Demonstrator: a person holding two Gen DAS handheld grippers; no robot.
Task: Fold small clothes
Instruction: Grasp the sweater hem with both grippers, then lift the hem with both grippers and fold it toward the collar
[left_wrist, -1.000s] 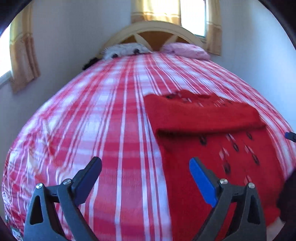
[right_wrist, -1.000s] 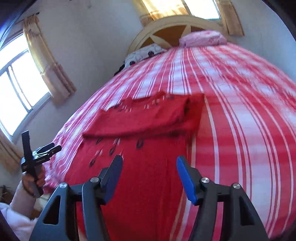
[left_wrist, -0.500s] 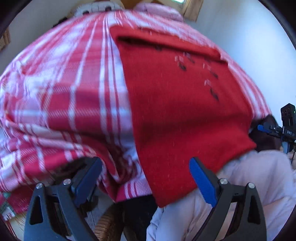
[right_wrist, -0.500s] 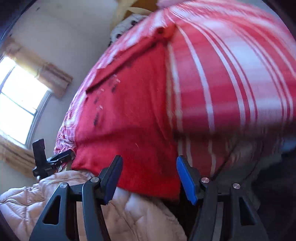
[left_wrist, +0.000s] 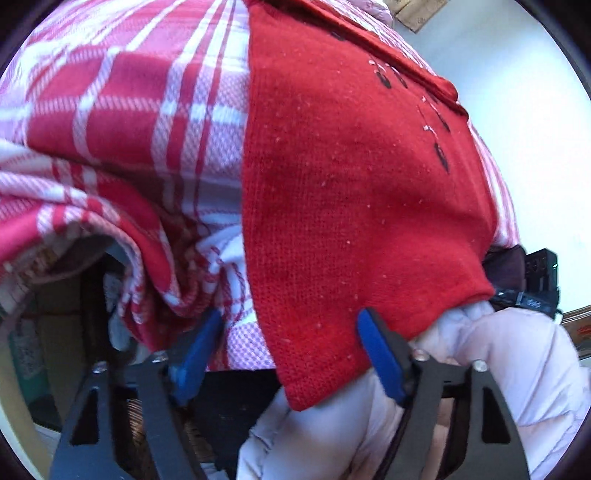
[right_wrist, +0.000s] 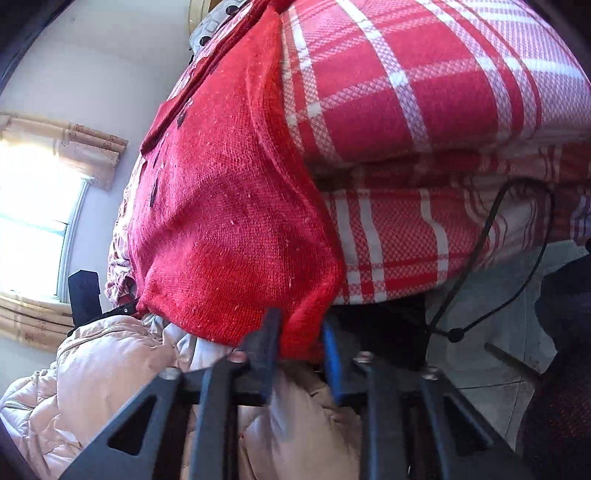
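Observation:
A red knit sweater (left_wrist: 351, 192) with small dark marks lies on the bed, its hem hanging over the near edge; it also shows in the right wrist view (right_wrist: 229, 221). My left gripper (left_wrist: 290, 345) is open, its jaws on either side of the hem's left corner. My right gripper (right_wrist: 301, 341) has its jaws narrowed around the hem's right corner, with cloth between them.
The bed has a red and white checked sheet (left_wrist: 110, 110) that drapes over the edge. A pale pink padded jacket (right_wrist: 92, 369) is just below the hem. A black cable (right_wrist: 498, 240) hangs at the right. A curtained window (right_wrist: 37, 203) is at the left.
Both grippers have dropped from above the bed to its near edge and closed in on the sweater's hem. The right jaws have narrowed onto the corner.

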